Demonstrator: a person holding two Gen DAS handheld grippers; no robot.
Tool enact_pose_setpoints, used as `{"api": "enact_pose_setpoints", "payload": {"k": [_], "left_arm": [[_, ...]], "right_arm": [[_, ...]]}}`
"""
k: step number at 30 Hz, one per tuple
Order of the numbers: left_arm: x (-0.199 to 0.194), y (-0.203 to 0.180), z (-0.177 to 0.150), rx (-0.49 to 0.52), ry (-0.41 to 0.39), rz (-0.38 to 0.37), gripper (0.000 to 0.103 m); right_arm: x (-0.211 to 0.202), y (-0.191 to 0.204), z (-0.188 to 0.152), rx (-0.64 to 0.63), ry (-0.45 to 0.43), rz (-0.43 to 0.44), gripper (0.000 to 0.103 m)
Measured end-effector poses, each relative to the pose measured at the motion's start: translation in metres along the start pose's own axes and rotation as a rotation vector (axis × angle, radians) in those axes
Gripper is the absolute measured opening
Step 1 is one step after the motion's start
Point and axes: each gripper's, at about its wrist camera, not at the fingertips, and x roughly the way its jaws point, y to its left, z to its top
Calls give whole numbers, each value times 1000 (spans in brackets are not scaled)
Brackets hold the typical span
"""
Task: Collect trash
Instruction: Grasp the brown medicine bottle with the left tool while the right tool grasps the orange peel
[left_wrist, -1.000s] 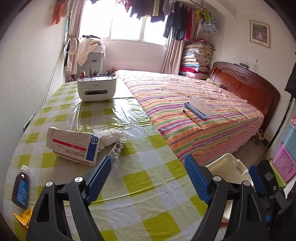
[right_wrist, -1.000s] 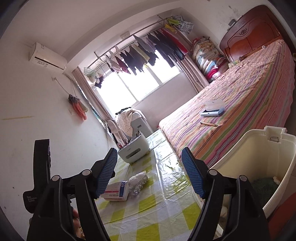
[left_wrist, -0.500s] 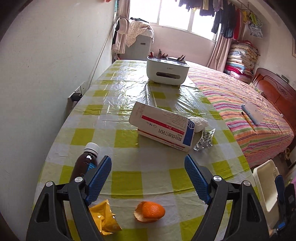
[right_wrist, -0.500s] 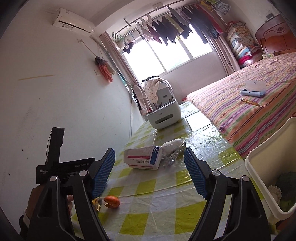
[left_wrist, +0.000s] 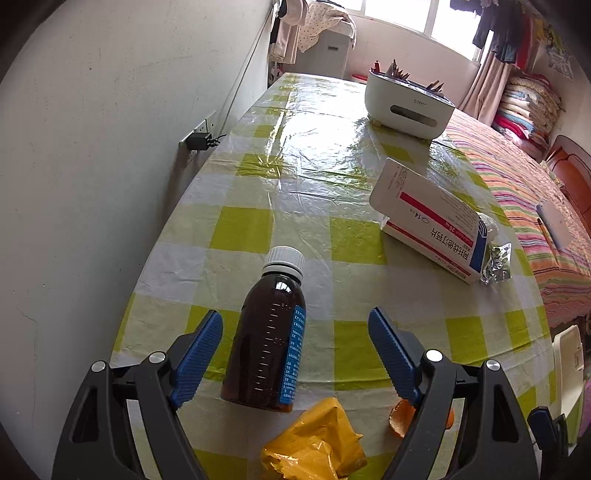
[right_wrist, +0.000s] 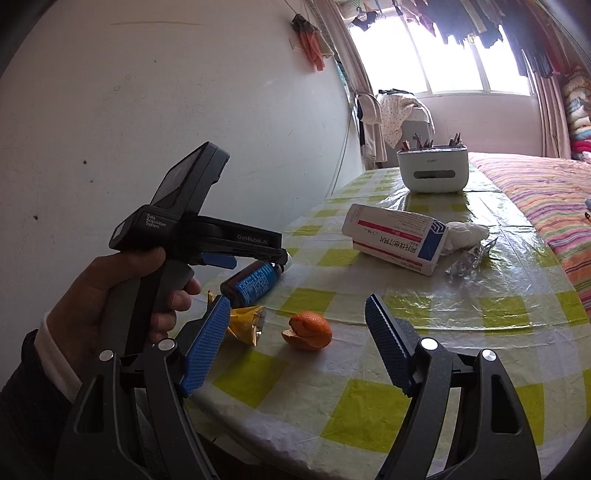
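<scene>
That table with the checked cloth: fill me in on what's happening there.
A person holds a two-finger gripper in each hand over the table, clearing trash. The left gripper is open, its fingers either side of a brown medicine bottle lying on the cloth, not gripping it. The right gripper is open and empty, near an orange peel. A yellow wrapper, a medicine box and crumpled foil also lie there.

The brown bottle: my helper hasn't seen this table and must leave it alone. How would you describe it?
On the green-checked table, at the near end by the wall, a brown bottle lies on its side between the open fingers of the left gripper. Alone among the nearby yellow wrapper and orange peel, it has a white cap and blue label.
</scene>
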Motion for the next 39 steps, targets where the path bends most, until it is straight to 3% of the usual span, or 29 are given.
{"api": "enact_pose_setpoints", "payload": {"k": [6, 15, 18, 27, 31, 36, 39], "left_arm": [[11, 15, 4, -52, 37, -8, 79], [28, 15, 6, -22, 90, 28, 79], [27, 13, 5, -11, 86, 28, 79], [42, -1, 2, 62, 113, 80, 79], [44, -3, 1, 71, 111, 81, 79], [44, -6, 0, 91, 99, 90, 46], [43, -6, 0, 97, 95, 79, 41]], "right_arm": [[31, -13, 2, 57, 103, -3, 66], [68, -20, 4, 88, 197, -37, 57], [77, -21, 1, 99, 228, -33, 50], [77, -20, -1, 74, 232, -37, 26], [69, -24, 0, 93, 203, -49, 21], [59, -34, 2, 155, 165, -53, 21], [52, -38, 3, 183, 138, -57, 21]]}}
